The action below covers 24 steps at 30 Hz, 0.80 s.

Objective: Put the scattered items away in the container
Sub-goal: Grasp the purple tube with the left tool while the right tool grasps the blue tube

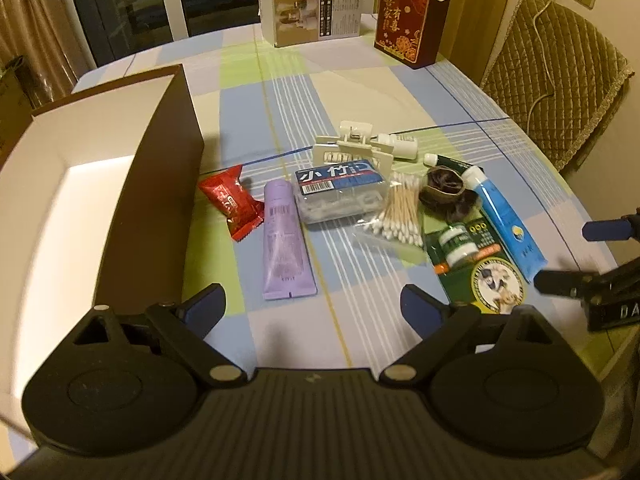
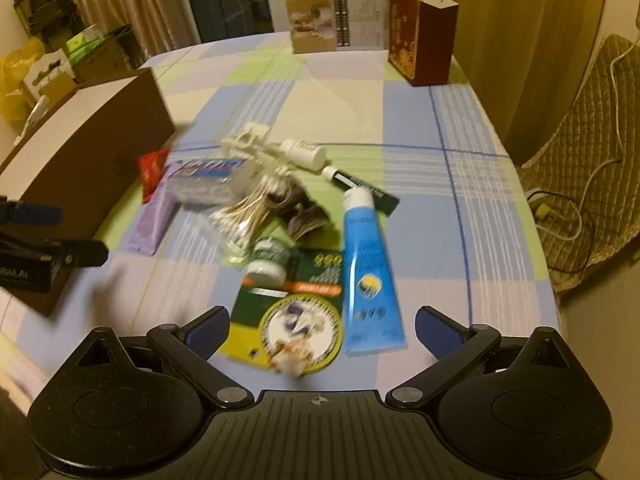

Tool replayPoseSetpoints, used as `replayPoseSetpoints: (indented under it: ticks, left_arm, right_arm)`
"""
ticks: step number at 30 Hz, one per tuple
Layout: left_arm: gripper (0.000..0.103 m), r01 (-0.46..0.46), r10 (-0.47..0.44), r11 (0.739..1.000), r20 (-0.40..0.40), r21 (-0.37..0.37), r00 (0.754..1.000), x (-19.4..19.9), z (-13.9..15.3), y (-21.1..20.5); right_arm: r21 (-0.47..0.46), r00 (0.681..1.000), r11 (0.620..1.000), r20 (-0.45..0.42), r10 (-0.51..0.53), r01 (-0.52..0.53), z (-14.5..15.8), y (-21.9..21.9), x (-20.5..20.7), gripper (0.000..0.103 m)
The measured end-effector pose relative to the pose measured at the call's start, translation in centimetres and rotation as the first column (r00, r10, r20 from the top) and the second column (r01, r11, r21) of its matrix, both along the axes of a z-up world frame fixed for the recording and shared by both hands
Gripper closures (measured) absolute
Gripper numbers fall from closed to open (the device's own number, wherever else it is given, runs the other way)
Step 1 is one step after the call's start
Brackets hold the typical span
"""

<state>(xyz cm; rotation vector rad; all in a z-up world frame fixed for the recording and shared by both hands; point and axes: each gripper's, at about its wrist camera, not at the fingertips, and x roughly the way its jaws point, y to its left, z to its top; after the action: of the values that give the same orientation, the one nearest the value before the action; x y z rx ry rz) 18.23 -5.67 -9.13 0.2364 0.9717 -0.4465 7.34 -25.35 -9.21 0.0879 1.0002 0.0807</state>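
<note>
1. Table under a pastel checked cloth [image 1: 360,92].
2. Brown open box, white inside [image 1: 168,168], at its left.
3. Nearby: red snack packet [image 1: 230,200], lilac tube [image 1: 284,236], clear floss-pick case [image 1: 340,192], bagged cotton swabs [image 1: 400,216], blue tube [image 1: 504,224].
4. Far end: white carton [image 1: 310,8], red box [image 1: 408,20].

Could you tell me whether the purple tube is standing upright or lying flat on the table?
Lying flat. The purple tube rests lengthwise on the tablecloth, beside the brown box.

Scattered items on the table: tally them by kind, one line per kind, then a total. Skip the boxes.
Squeeze tubes: 3 (purple tube, blue tube, dark green tube)
Cotton swab bags: 1
Floss pick cases: 1
Red snack packets: 1
Green carded packs: 1
White plastic clips: 1
White bottles: 1
Brown hair ties: 1
Total: 10
</note>
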Motion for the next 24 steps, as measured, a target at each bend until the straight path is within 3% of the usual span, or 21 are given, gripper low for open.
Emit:
replayPoseSetpoints:
  ticks: [1, 6, 7, 8, 9, 23, 24]
  left_arm:
    - [0.012, 0.001, -0.001, 1.0, -0.008, -0.01, 1.0, 0.4, -0.3, 0.0]
    - [0.024, -0.048, 0.045, 0.999, -0.086, -0.026, 0.995, 2.3, -2.4, 0.2]
    - [0.024, -0.056, 0.053, 0.998, -0.096, -0.028, 0.994, 2.6, -2.6, 0.2]
    - [0.024, -0.06, 0.056, 0.998, -0.101, -0.033, 0.993, 2.8, -2.8, 0.2]
    - [0.024, -0.061, 0.057, 0.998, -0.103, -0.034, 0.993, 3.0, -2.9, 0.1]
    - [0.024, -0.102, 0.1, 0.995, -0.122, -0.013, 0.987, 5.5, -4.5, -0.7]
    - [0.024, -0.105, 0.104, 0.994, -0.117, -0.005, 0.988, 5.6, -4.7, -0.8]
  right_arm:
    - [0.01, 1.0, 1.0, -0.003, 0.001, -0.001, -0.2, -0.4, 0.5, 0.025]
    - [0.014, 1.0, 1.0, -0.018, -0.025, 0.026, -1.6, -2.1, 3.1, 0.028]
    - [-0.003, 1.0, 1.0, -0.016, -0.018, 0.018, -1.8, -2.2, 3.5, 0.033]
    - [-0.012, 1.0, 1.0, -0.016, -0.009, 0.009, -2.0, -2.2, 3.9, 0.044]
    - [-0.01, 1.0, 1.0, -0.023, 0.0, 0.0, -2.3, -2.3, 4.3, 0.047]
    - [-0.031, 0.999, 0.999, -0.041, -0.015, 0.014, -5.2, -2.9, 8.4, 0.047]
    - [-0.033, 0.999, 0.999, -0.045, -0.018, 0.016, -5.4, -2.9, 8.7, 0.057]
